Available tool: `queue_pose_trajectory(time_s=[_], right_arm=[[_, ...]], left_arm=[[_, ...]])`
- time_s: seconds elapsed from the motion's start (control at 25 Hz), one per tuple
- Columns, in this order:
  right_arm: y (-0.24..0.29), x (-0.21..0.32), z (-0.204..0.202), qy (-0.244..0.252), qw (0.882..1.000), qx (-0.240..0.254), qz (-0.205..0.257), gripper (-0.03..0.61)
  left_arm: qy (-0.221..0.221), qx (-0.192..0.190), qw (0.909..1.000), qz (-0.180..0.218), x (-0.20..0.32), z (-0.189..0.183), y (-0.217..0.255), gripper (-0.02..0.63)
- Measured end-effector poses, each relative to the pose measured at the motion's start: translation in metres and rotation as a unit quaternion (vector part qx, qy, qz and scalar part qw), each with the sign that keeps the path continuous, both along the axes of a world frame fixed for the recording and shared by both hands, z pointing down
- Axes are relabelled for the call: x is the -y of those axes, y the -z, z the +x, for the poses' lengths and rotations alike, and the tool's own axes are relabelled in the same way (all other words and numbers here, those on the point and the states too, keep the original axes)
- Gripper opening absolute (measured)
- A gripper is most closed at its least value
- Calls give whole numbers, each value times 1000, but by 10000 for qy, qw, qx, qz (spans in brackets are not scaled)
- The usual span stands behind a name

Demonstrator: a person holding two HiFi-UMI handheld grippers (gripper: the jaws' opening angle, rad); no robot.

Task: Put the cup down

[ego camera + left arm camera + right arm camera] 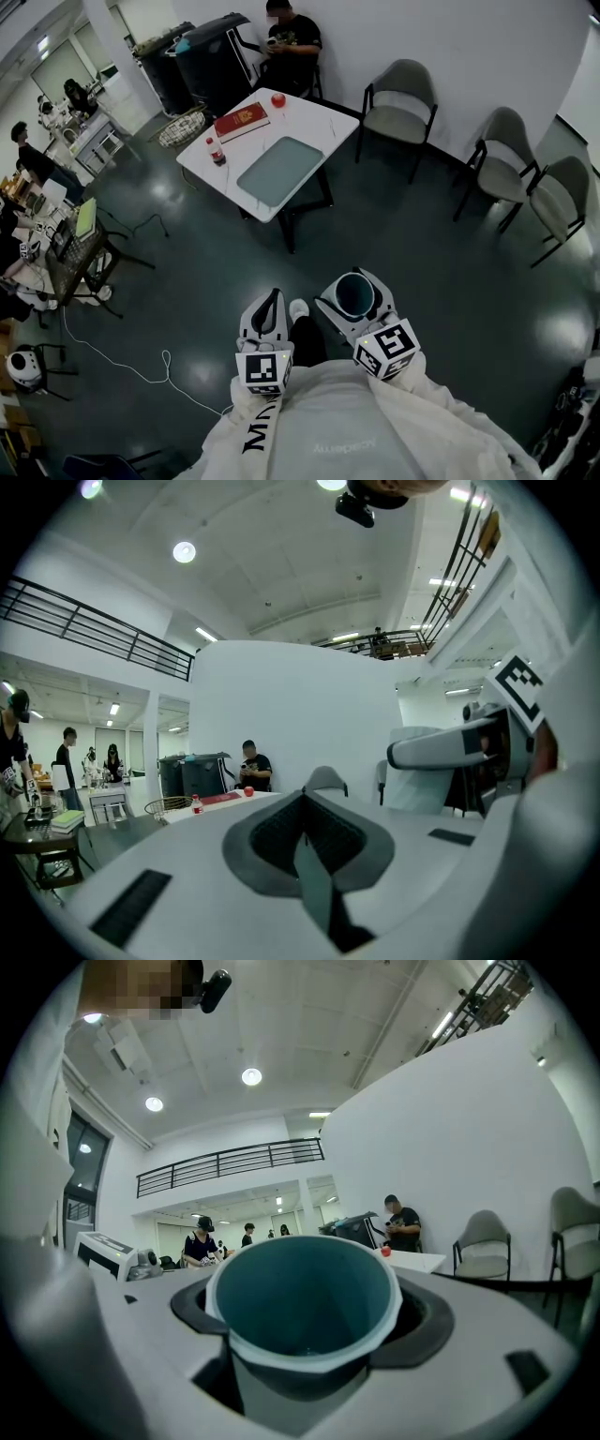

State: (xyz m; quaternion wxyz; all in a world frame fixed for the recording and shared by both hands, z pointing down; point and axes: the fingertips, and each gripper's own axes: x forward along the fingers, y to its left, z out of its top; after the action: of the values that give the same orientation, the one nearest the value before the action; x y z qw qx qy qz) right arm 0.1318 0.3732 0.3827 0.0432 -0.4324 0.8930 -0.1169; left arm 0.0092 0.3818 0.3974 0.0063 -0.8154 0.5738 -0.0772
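One upright teal cup (302, 1288) sits clasped in the right gripper's (353, 296) wide-spread jaws, white table (314, 127) well ahead, slightly left; left gripper (270, 305), jaws together, empty.

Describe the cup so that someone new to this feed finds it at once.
On the dark floor, short of the white table, stands the person in white, a gripper in each hand. The cup is upright in the right gripper: teal inside, pale rim, whereas the left gripper beside it is shut on nothing.

One cup (354, 292) — one table (302, 116) — one bottle (216, 152)
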Motion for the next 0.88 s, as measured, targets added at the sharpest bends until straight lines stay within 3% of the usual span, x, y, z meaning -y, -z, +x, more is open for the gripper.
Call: queue_pose_trajectory(time_s=[0.2,0.44,0.88], right_arm=[[6,27,4,-192,9998,-49,59,408],[23,55,-6,-337,9969,-177,695,408],[4,136,-39,-264,9963,-679,445,408]], left_arm=[[-114,77,9999,106,27,2,7,12],[-131,60,9999,64,61,-7,0,12],[-105,-34,9998,-161,139,-41,-15,12]])
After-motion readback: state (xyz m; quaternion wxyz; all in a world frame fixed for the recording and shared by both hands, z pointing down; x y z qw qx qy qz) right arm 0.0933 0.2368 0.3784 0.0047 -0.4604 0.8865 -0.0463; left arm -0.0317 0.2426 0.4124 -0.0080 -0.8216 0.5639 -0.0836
